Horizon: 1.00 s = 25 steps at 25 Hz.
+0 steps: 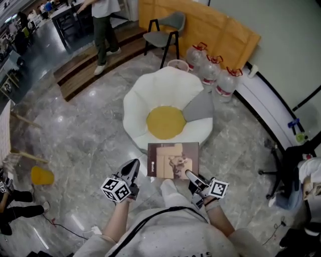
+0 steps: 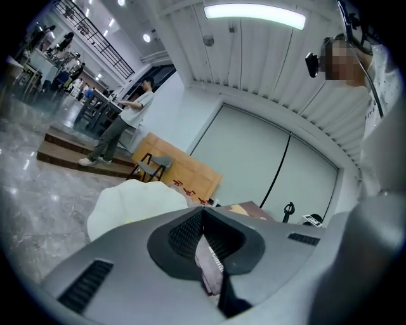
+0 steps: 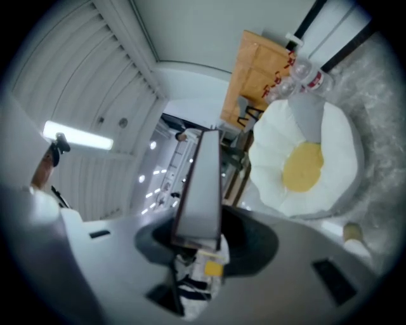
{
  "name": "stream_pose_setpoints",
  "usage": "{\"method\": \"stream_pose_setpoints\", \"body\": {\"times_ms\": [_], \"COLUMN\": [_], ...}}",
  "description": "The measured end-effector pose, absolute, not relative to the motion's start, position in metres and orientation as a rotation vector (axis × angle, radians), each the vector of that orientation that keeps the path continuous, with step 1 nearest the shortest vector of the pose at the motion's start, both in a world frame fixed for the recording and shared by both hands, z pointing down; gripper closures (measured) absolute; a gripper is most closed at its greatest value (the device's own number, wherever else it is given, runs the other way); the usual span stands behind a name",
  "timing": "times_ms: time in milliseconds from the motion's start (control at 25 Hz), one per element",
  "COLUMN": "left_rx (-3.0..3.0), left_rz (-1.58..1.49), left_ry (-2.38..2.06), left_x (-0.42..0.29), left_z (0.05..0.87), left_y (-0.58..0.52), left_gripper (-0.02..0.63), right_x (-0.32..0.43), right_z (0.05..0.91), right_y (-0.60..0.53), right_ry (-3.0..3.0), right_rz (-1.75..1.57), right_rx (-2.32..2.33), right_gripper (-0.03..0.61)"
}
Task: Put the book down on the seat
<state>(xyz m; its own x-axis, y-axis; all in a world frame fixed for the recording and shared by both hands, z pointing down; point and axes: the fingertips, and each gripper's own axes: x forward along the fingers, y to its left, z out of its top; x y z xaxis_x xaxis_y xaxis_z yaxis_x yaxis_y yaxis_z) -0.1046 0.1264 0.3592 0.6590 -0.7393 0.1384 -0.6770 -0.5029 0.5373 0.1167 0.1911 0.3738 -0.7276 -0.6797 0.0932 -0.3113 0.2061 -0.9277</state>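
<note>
While left gripper and right gripper are each clamping a near corner of the book — it is hiding the flower-shaped seat's near rim.

Bright, even indoor light. A ceiling strip lamp glows at the top of the left gripper view; the marble floor shows soft glare. Both gripper views bulge and darken at the corners; the near book is blurred.
</note>
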Motion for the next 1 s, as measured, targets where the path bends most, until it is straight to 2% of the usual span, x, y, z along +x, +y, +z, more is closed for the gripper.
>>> {"method": "stream_pose_setpoints", "body": {"times_ms": [440, 1000], "left_rx": [2.201, 2.103], "left_rz": [-0.123, 0.016], "left_ry": [-1.167, -1.201], "left_x": [-0.065, -0.055], "left_z": [0.399, 0.454], "left_y": [0.028, 0.000], "left_gripper": [0.589, 0.589], "right_x": [0.148, 0.159], "right_z": [0.408, 0.463], "right_y": [0.083, 0.017], "right_ry": [2.204, 2.124], "right_rz": [-1.703, -1.771], "right_rx": [-0.883, -0.868], "right_gripper": [0.416, 0.416]}}
